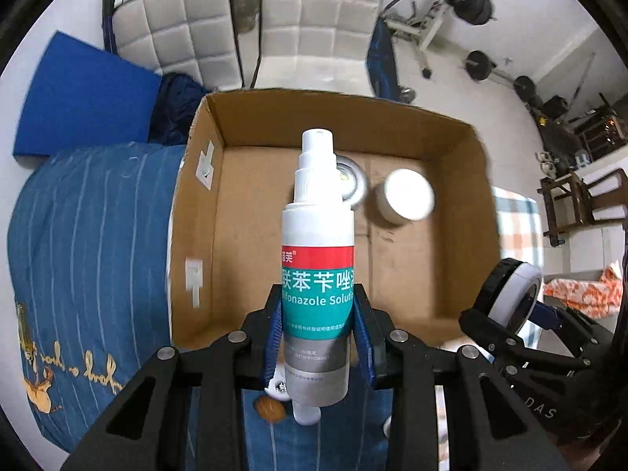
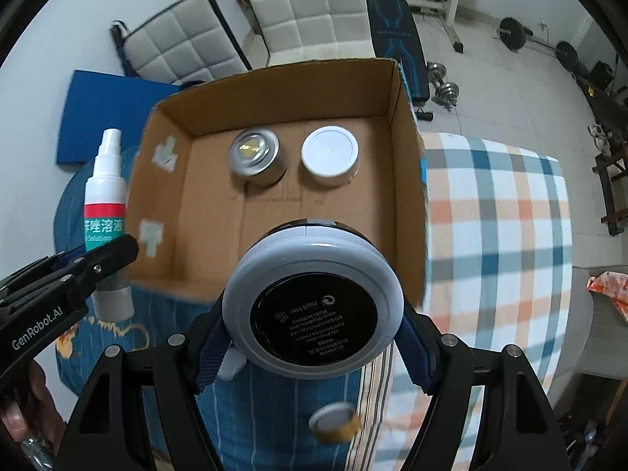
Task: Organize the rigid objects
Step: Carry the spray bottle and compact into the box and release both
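My left gripper (image 1: 318, 325) is shut on a white spray bottle (image 1: 317, 235) with a red and teal label, held upright in front of an open cardboard box (image 1: 451, 274). My right gripper (image 2: 314, 337) is shut on a round white and black compact (image 2: 313, 306), held at the box's near edge (image 2: 408, 235). In the box lie a silver round tin (image 2: 255, 155) and a white-lidded jar (image 2: 329, 153) side by side at the far wall. The spray bottle (image 2: 106, 180) and left gripper (image 2: 102, 259) show at the left of the right wrist view. The compact (image 1: 518, 294) shows at the right of the left wrist view.
The box sits on a bed with a blue striped quilt (image 1: 86, 255) and a plaid sheet (image 2: 498, 235). A small round yellow-rimmed object (image 2: 333, 426) and a small white item (image 2: 231, 365) lie on the bed below my right gripper. White padded chairs (image 2: 306, 4) and gym weights (image 2: 514, 31) stand beyond.
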